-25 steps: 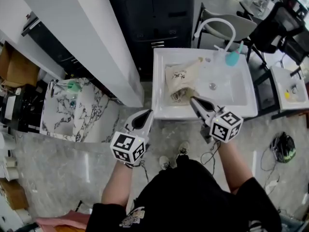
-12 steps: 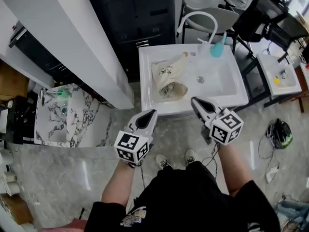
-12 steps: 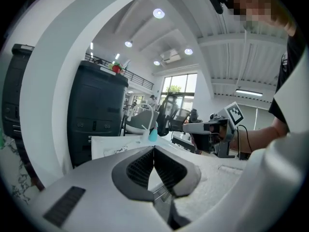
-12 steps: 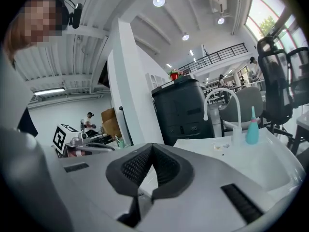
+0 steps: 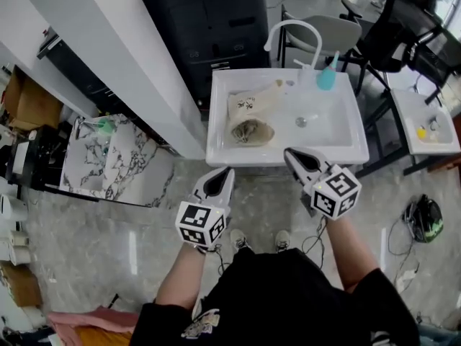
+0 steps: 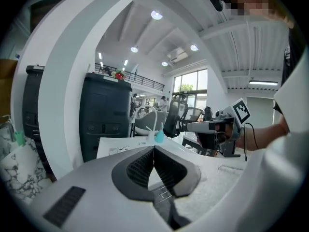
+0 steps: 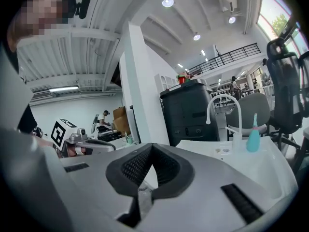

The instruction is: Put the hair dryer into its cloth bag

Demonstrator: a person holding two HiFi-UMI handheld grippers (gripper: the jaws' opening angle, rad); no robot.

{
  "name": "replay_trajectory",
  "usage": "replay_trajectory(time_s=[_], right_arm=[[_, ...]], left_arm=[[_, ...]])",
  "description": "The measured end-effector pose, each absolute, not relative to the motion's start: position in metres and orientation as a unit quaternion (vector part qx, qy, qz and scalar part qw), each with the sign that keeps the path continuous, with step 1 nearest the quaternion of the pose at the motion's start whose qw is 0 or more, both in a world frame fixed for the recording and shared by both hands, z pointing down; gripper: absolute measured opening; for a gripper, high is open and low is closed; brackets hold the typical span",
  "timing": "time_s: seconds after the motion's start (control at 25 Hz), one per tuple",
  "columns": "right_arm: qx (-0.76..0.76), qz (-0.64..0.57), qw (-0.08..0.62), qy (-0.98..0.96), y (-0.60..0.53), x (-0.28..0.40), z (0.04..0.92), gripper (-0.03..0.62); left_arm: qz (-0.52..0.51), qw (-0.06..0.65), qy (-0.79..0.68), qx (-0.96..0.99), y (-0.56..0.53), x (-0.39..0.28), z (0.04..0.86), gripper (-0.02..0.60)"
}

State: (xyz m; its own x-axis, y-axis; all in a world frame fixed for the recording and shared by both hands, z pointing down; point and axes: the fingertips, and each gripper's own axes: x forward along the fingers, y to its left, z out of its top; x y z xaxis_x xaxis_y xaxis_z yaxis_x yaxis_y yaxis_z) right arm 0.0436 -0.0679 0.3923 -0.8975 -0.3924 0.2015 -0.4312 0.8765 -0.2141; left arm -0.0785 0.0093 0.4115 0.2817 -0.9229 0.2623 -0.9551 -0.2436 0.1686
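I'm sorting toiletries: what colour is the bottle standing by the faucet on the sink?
Teal. The bottle shows best in the right gripper view.

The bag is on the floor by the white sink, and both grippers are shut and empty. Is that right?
Not quite. The bag lies in the sink, not on the floor; the head view shows it. The left gripper and right gripper are shut and empty, as you said.

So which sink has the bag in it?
The big white sink straight ahead, with the cloth bag inside; the marble sink and the small sink have no bag.
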Motion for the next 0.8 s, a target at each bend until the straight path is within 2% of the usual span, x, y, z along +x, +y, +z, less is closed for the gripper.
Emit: replay_trajectory(time_s=[0.32,0.8], right_arm=[[0.166,0.13,0.074,-0.975,-0.054,0.078,0.389,-0.002],[0.128,0.121,0.075,-0.981,-0.044,0.084,0.386,-0.002]], left_arm=[[0.057,0.144,-0.632,0.759,0.031,-0.033,0.408,0.003],[0.052,0.141,-0.659,0.737,0.044,-0.018,0.406,0.003]])
